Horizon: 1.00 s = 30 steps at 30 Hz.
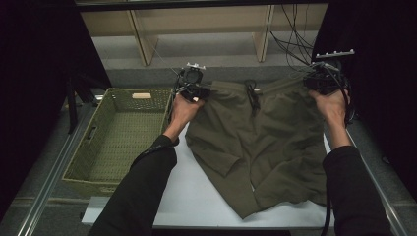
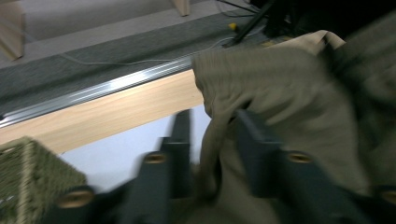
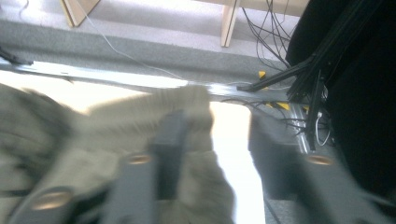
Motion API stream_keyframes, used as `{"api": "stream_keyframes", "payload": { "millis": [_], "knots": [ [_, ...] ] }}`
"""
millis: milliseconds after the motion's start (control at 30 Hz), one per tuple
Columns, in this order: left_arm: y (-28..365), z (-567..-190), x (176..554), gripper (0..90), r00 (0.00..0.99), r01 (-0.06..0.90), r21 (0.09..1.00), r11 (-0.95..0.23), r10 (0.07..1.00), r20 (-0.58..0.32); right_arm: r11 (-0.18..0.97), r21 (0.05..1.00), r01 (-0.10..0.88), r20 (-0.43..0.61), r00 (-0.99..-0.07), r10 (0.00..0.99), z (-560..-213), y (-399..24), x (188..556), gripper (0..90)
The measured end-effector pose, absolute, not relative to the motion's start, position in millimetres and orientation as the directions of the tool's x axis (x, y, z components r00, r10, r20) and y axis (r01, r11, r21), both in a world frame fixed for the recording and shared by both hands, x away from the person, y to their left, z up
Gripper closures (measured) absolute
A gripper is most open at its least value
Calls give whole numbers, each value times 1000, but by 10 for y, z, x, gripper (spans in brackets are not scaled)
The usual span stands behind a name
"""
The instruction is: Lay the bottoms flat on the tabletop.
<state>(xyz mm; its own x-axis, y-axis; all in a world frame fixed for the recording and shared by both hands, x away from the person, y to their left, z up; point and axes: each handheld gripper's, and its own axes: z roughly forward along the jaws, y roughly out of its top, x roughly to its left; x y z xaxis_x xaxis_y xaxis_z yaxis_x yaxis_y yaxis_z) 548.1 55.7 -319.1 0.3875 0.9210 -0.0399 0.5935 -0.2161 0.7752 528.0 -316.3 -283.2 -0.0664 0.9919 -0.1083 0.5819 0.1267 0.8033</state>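
A person is standing at the near side of the white table (image 1: pixel 196 196), and both forearms in black sleeves (image 1: pixel 142 191) are reaching forward over it. A pair of olive shorts (image 1: pixel 260 142) is lying spread on the table top, with the two legs pointing toward the person and the waistband at the far edge. The hem of one leg is lying close to the near edge of the table. A black drawstring (image 1: pixel 252 96) is lying on the cloth just below the middle of the waistband.

The left gripper (image 1: pixel 200 92) is staying at the left corner of the waistband. In the left gripper view its jaws are standing apart, and a fold of the shorts (image 2: pixel 289 102) is sitting between them; the left gripper (image 2: pixel 212 144) is not pressing on the cloth. The right gripper (image 1: pixel 317 82) is at the right corner of the waistband. In the right gripper view the right gripper (image 3: pixel 217 149) is also standing open, with the ribbed waistband edge against its left jaw and bare table in the gap.

To the left of the table, a green woven basket (image 1: pixel 93 147) is standing just beside the shorts. Farther off, wooden legs (image 1: pixel 142 44) and black cables (image 1: pixel 290 39) are on the grey floor.
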Motion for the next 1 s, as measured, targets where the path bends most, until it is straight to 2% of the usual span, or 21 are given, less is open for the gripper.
{"api": "stream_keyframes", "payload": {
  "millis": [267, 533, 700, 867, 1000],
  "knots": [
    [482, -3192, 5269, 472, 470, 606, 752, -260, 880, -75, 177, 813, 555, -102, -164, 981, -2744, -3103, 5064, 468],
    [377, -3359, 4837, 375, 571, 610, 729, -311, 810, -132, 244, 781, 575, -68, -311, 948, -3006, -2869, 4702, 426],
    [260, -3656, 4544, 341, 624, 598, 709, -374, 772, -119, 252, 768, 588, -18, -374, 927, -3316, -2709, 4391, 404],
    [143, -4047, 4349, 317, 668, 599, 676, -429, 734, -126, 260, 763, 591, -22, -378, 925, -3655, -2635, 4164, 405],
    [-6, -4341, 4277, 300, 692, 594, 646, -479, 714, -106, 273, 727, 630, -16, -382, 924, -3872, -2650, 4094, 403]
  ]
}}
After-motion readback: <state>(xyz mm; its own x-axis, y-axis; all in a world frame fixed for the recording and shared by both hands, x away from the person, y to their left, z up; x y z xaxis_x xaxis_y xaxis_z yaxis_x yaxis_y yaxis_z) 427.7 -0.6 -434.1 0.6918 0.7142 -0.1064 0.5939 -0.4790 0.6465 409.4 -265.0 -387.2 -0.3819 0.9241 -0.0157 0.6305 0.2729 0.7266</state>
